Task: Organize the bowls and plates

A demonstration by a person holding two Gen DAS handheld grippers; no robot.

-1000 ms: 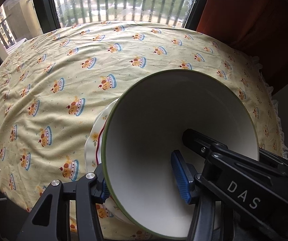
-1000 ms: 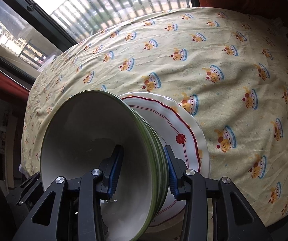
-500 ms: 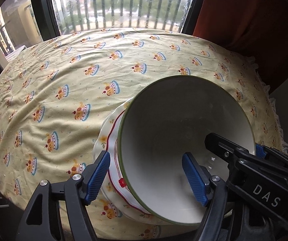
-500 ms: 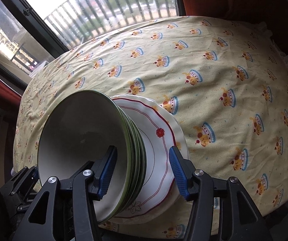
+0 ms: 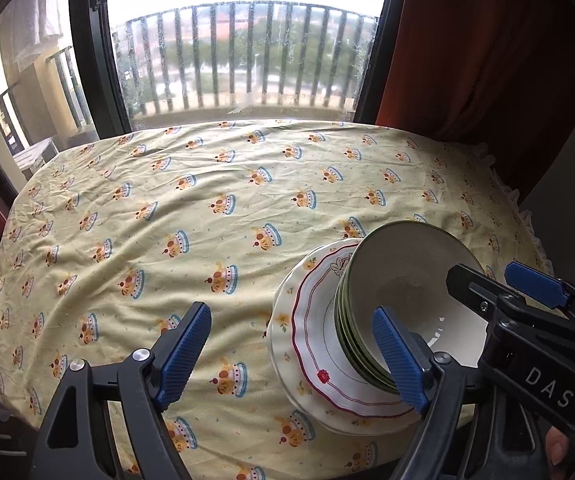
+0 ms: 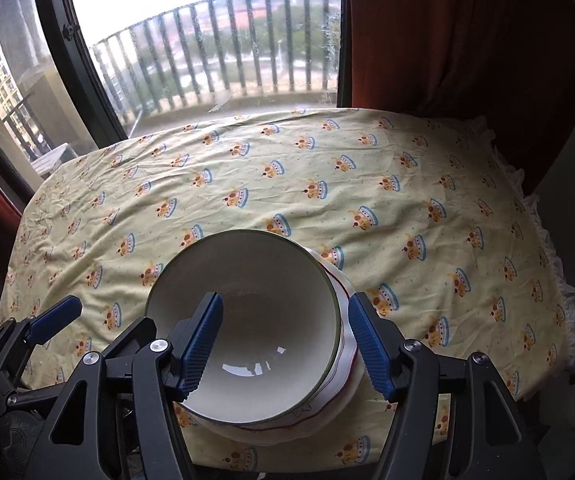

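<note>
A stack of white green-rimmed bowls (image 5: 399, 300) sits on stacked white plates with a red line and flowers (image 5: 311, 344), near the table's front edge. It also shows in the right wrist view: bowls (image 6: 259, 320), plates (image 6: 347, 364). My left gripper (image 5: 291, 356) is open and empty, pulled back to the left of the stack. My right gripper (image 6: 285, 340) is open, its fingers apart above the bowls, holding nothing. The right gripper also shows at the right of the left wrist view (image 5: 527, 300).
The table carries a yellow cloth with a crown print (image 5: 207, 208). A window with a balcony railing (image 5: 243, 52) is behind it. A red curtain (image 5: 487, 40) hangs at the right. The table edge with a frill (image 6: 559, 280) is at the right.
Both grippers let go of the top bowl, opened and drew back and up. The bowl now rests on the stack.
</note>
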